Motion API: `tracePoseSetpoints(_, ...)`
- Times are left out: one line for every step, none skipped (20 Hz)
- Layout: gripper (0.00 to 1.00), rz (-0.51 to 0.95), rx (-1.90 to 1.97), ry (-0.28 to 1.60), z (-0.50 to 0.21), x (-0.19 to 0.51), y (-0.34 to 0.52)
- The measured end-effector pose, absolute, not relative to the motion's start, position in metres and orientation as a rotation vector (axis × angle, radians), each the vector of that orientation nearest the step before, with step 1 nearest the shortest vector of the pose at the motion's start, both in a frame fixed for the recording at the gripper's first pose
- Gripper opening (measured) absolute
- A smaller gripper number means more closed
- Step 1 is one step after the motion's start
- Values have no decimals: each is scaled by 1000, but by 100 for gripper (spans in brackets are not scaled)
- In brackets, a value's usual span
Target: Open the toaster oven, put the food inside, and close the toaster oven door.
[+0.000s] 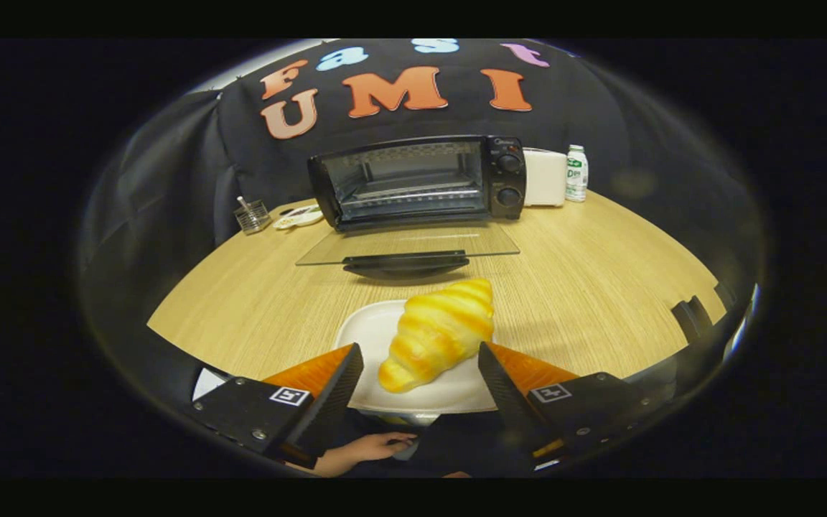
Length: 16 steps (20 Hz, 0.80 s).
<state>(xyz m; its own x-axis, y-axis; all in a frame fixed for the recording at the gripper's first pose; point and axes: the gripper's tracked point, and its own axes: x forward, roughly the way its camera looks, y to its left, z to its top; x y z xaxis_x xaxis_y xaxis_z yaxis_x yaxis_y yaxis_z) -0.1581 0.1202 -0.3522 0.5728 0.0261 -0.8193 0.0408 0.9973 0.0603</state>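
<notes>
A golden croissant [436, 334] lies on a white plate [363, 332] on the wooden table [600, 287], its near end between my two fingers. My gripper [421, 366] is open, one finger on each side of the croissant with a gap to it. Beyond the plate stands the black toaster oven [417, 181] with its glass door [408, 245] folded flat down onto the table, the black handle at the door's near edge. The oven's wire rack shows inside, with nothing on it.
A white box [544, 177] and a small white bottle [576, 173] stand right of the oven. A wire holder [252, 215] and a small dish [298, 215] sit to its left. A hand [367, 451] rests below the plate's near edge.
</notes>
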Motion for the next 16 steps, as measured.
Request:
tracePoseSetpoints(96, -39, 79, 972, -358, -158, 116)
tracePoseSetpoints(96, -55, 102, 982, -362, -158, 116)
tracePoseSetpoints(96, -81, 104, 987, -363, -158, 115)
tracePoseSetpoints(93, -105, 84, 974, -366, -156, 112)
tracePoseSetpoints(92, -123, 55, 962, -367, -155, 110)
tracePoseSetpoints(90, -137, 26, 954, -367, -155, 108)
tracePoseSetpoints(88, -147, 11, 944, -367, -156, 107)
tracePoseSetpoints(84, -155, 6, 938, -368, -157, 108)
tracePoseSetpoints(79, -161, 4, 933, -368, -157, 108)
tracePoseSetpoints(77, -167, 8, 929, -367, -157, 108)
tracePoseSetpoints(72, -174, 16, 930, -368, -158, 109)
tracePoseSetpoints(69, -182, 27, 931, -368, -159, 111)
tracePoseSetpoints(63, -183, 34, 933, -368, -159, 113)
tracePoseSetpoints(61, -183, 41, 935, -367, -160, 114)
tracePoseSetpoints(56, -178, 47, 936, -368, -159, 114)
tracePoseSetpoints(54, -182, 64, 939, -367, -161, 114)
